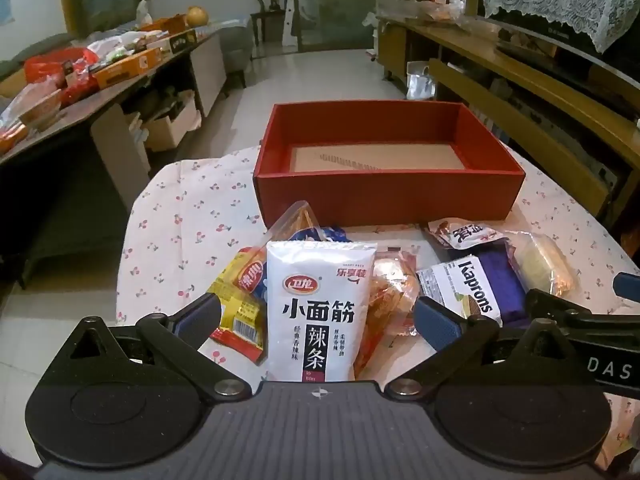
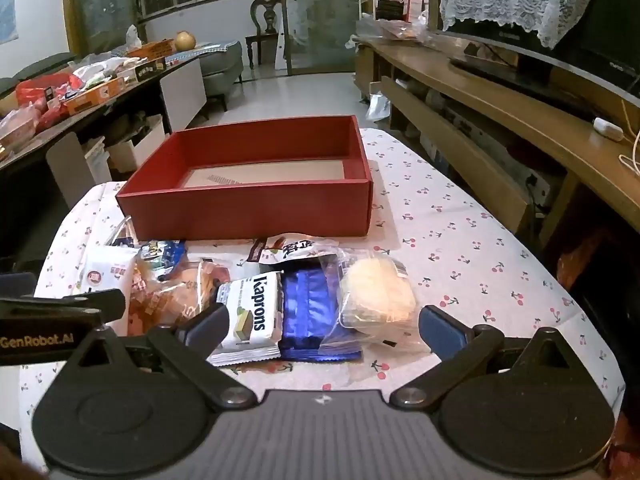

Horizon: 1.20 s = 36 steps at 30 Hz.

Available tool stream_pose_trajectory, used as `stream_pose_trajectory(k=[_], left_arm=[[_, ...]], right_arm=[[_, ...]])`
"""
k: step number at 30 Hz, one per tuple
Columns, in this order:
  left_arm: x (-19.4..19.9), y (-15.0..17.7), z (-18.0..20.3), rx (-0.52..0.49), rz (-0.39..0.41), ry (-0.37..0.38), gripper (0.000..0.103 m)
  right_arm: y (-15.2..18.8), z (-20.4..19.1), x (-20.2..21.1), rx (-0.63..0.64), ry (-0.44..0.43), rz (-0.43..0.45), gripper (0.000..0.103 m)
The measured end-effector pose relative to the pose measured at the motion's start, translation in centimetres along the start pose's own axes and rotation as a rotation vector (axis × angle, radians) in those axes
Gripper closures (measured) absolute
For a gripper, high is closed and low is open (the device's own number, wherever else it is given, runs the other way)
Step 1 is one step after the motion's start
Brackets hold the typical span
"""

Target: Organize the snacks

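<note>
Snack packets lie heaped on the cherry-print cloth of the worktop [image 2: 460, 240], just before the empty red cardboard box [image 2: 256, 204]. Both the left claw [image 1: 320, 320] and the right claw [image 2: 322, 330] hang released above them. Only the left view shows the yellow-and-red packet [image 1: 240, 304] beside the white Chinese-lettered pouch [image 1: 320, 304]; the right shows the pale round cake [image 2: 378, 292] whole.

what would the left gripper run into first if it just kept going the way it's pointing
Most likely the white spicy-strip packet, lying centred between the open left gripper fingers. The red box stands beyond it; exact depth is uncertain.

Snack packets [image 2: 256, 300] lie on the table [image 2: 460, 248] before the box [image 2: 248, 208].
</note>
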<state>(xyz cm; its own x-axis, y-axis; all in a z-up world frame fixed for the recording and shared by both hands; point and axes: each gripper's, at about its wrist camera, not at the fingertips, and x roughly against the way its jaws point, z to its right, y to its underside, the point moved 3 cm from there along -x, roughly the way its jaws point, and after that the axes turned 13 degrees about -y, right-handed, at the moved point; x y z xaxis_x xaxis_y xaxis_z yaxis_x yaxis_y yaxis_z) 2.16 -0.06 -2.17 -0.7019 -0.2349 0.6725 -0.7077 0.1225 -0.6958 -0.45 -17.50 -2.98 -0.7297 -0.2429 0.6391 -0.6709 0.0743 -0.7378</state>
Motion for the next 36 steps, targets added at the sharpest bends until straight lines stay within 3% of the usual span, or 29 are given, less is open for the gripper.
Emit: stream_pose_trajectory(k=[36], left_arm=[[-1.4, 1.4, 0.5, -0.015, -0.079, -0.006, 0.000]], right_arm=[[0.5, 0.0, -1.0, 0.017, 0.008, -0.071, 0.000]])
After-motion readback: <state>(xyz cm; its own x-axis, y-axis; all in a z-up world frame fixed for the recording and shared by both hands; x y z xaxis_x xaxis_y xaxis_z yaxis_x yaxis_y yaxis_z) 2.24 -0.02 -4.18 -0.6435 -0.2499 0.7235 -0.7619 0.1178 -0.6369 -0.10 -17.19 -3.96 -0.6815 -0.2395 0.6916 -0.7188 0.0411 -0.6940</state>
